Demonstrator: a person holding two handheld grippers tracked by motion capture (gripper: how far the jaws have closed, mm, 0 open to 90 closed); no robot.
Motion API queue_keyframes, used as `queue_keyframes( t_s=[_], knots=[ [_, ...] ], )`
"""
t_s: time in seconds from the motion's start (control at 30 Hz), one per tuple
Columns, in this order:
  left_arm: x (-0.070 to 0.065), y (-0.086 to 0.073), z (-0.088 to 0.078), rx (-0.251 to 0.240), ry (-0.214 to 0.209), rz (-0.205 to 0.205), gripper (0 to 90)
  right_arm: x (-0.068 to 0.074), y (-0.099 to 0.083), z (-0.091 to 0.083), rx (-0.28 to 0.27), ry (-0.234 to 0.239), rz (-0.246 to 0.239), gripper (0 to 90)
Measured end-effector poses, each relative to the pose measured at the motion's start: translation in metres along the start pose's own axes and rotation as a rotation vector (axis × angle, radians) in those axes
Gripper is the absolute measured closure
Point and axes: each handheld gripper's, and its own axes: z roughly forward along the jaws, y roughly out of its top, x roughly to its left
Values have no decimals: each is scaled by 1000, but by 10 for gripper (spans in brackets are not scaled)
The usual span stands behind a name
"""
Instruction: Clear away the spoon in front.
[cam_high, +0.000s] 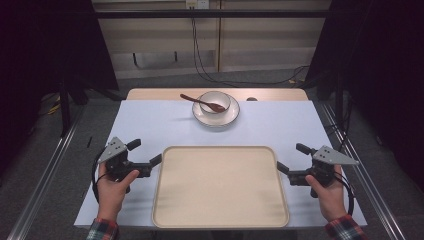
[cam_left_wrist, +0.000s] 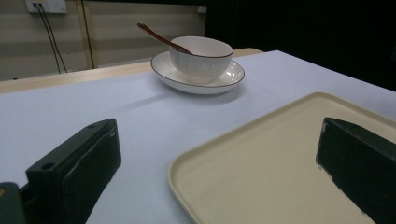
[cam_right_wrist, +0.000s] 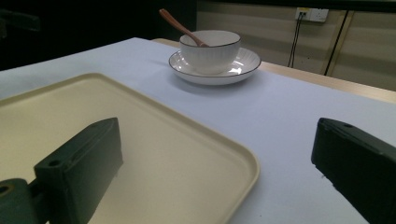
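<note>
1. Both hands flank the tray (cam_high: 220, 187) on the tabletop (cam_high: 150, 125). My left gripper (cam_high: 146, 155) and right gripper (cam_high: 289, 157) are spread wide, holding nothing.
2. Step looks like pre-grasp: nothing touched.
3. The bowl (cam_high: 215, 101) with its spoon (cam_high: 202, 103) sits on a saucer (cam_high: 216, 117) beyond the tray's far edge.
4. Next move probably needs a forward reach to the saucer's rim.

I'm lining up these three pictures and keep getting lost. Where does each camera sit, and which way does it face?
High view: above the person's side, looking forward and down on the tray; both hands, left gripper and right gripper show.
Left gripper view: rides the left gripper, facing the tray's corner; open jaws show.
Right gripper view: rides the right gripper, likewise.
All share the bowl, spoon and plate.
</note>
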Motion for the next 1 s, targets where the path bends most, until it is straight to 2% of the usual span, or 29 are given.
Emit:
queue_keyframes(
  t_s=[0.1, 0.43, 0.63, 0.67, 0.73, 0.77, 0.8, 0.87, 1.0],
  knots=[
    [1, 3, 5, -2, 6, -13, 0, 3, -1, 2, 17, 16, -37, 19],
    [3, 12, 16, -7, 11, -7, 0, 6, -1, 1, 18, 30, -32, 20],
    [6, 16, 28, -5, 11, -26, 0, 6, -1, 1, 16, 27, -31, 20],
    [7, 18, 31, -6, -1, -28, 0, 6, -1, 1, 16, 31, -33, 19],
    [7, 19, 34, -6, 9, -27, 0, 7, -1, 1, 15, 31, -35, 20],
    [7, 20, 35, -7, -1, -31, 0, 7, -1, 1, 19, 26, -36, 20],
    [6, 22, 39, -5, 17, -54, 0, 6, -1, 1, 22, 23, -36, 20],
    [5, 23, 43, -10, 33, -65, 0, 6, -1, 1, 25, 20, -35, 19],
    [3, 24, 51, 1, 38, -61, 0, 8, -1, 1, 26, 34, -39, 21]
  ],
)
